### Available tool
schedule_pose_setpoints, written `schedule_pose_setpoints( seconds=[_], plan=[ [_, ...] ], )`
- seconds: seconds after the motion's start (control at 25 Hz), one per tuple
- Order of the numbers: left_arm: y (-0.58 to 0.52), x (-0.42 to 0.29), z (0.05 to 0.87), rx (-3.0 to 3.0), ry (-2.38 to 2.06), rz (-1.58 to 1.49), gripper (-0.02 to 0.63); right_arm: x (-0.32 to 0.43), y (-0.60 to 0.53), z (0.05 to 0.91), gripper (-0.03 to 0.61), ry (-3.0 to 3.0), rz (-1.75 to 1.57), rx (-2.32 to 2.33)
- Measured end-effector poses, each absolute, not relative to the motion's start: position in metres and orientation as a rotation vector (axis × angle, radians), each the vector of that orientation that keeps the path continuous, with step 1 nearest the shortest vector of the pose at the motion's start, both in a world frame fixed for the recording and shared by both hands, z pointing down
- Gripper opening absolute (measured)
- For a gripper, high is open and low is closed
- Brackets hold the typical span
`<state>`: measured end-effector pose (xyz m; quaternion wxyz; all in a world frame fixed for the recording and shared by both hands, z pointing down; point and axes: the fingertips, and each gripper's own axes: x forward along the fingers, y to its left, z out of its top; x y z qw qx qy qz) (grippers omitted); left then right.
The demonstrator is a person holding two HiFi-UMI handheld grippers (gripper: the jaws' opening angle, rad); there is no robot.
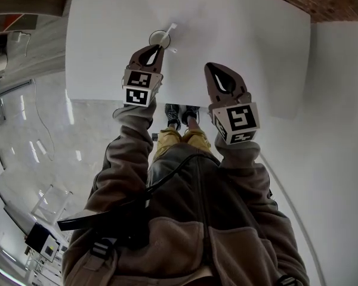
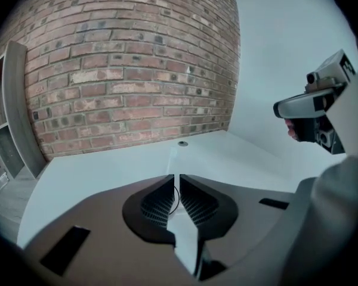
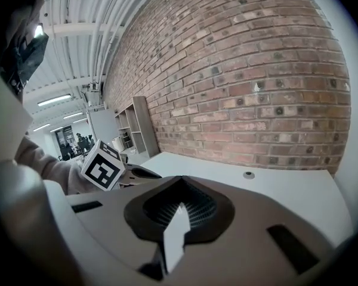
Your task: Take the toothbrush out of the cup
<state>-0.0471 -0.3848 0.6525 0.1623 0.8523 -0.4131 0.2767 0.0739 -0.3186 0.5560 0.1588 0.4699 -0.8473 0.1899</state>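
White table (image 1: 256, 46), cup (image 1: 157, 38), toothbrush (image 1: 169, 30) leaning far-right

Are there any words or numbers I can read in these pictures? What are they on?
None: no words, numbers or brand names can be read anywhere.
Left gripper, marker cube: black-and-white square patterns only, no letters.
Right gripper, marker cube: the same kind of pattern.
Cup, toothbrush, table, brick wall: no print shows.
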Motion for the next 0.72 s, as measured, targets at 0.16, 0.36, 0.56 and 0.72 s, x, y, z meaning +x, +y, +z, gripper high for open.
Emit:
schedule_pose_setpoints(
  seconds=[0.16, 0.36, 0.56, 0.72],
  plan=[
    [-0.396, -0.044, 0.676, 2.409, -1.141, 0.865, 0.051, 0.077, -0.331, 0.570, 0.000, -2.406, 0.559, 1.336],
    [-0.408, -0.044, 0.698, 2.383, -1.115, 0.970, 0.051, 0.080, -0.339, 0.581, 0.000, -2.397, 0.586, 1.337],
    [-0.416, -0.044, 0.718, 2.357, -1.075, 1.089, 0.051, 0.085, -0.338, 0.591, 0.000, -2.375, 0.616, 1.339],
    [-0.420, -0.045, 0.731, 2.343, -1.051, 1.168, 0.051, 0.090, -0.335, 0.597, 0.000, -2.354, 0.636, 1.349]
  ],
)
